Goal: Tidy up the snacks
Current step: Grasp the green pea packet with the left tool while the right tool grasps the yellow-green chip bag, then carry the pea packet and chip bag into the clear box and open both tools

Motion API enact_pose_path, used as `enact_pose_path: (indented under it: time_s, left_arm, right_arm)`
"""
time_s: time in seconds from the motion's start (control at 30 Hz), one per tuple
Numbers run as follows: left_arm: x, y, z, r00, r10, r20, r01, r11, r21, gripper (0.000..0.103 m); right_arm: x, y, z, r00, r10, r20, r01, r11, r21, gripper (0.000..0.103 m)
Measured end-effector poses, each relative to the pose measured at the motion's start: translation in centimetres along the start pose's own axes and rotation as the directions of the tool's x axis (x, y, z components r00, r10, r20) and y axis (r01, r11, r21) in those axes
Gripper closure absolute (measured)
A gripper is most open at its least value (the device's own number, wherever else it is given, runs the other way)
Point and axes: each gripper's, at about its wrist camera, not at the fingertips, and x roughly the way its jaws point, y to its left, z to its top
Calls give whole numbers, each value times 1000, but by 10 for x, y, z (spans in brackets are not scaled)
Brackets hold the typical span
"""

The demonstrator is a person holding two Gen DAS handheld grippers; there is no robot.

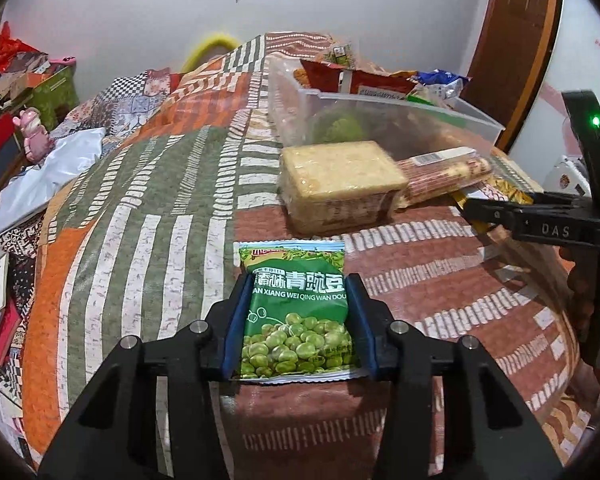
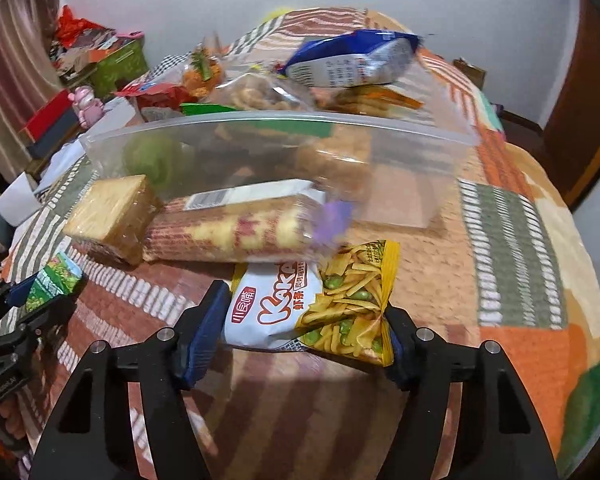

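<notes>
Between the left gripper (image 1: 298, 308) pads, the green pea packet (image 1: 296, 316) sits pinched by its edges over the bedspread (image 1: 140, 220); that slick foil could slip.

From the right wrist, the right gripper (image 2: 300, 320) flanks the Kaka packet (image 2: 312, 308); contact is unclear. Only here is the bin (image 2: 260, 148) heaped, so additions may spill.

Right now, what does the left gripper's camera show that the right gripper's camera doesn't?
Only the left wrist view shows the front of the green pea packet clamped in the left gripper, with its printed peas and lettering.

Only the right wrist view shows the front of the yellow Kaka snack bag between the right gripper's fingers, and a blue bag on top of the pile.

Both show the clear plastic bin holding snacks, the square cracker pack, the long biscuit tube and the patterned bedspread.
</notes>
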Motion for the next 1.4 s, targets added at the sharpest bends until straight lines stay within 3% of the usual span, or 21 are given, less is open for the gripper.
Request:
enact_pose_path:
  time_s: [0.07,0.13,0.2,0.6,0.83,1.1,1.4]
  left_arm:
    - [-3,-1,2,1000,-13,7,13,1000,0,60]
    - [-8,-4,6,999,-30,19,30,1000,4,61]
    - [-12,-9,11,999,-34,30,34,999,22,61]
    - [-31,-37,43,994,-41,98,42,999,0,62]
    - [-38,-50,65,991,-16,135,22,999,-38,62]
    - [-43,-61,104,982,20,186,-11,999,-45,62]
    - [-30,-63,149,973,32,228,-22,999,-42,62]
  right_arm:
    - [-6,-5,-2,1000,-19,4,19,1000,10,40]
    - [-10,-10,-1,1000,-26,10,25,999,27,55]
    - [-16,-17,-1,1000,-5,14,4,998,57,60]
    - [-37,-34,-3,994,43,104,-50,997,61,78]
    - [-54,-47,3,978,98,182,-109,993,51,79]
    - [-80,-58,31,939,170,300,-193,980,51,79]
    - [-60,-50,80,919,204,338,-223,975,17,79]
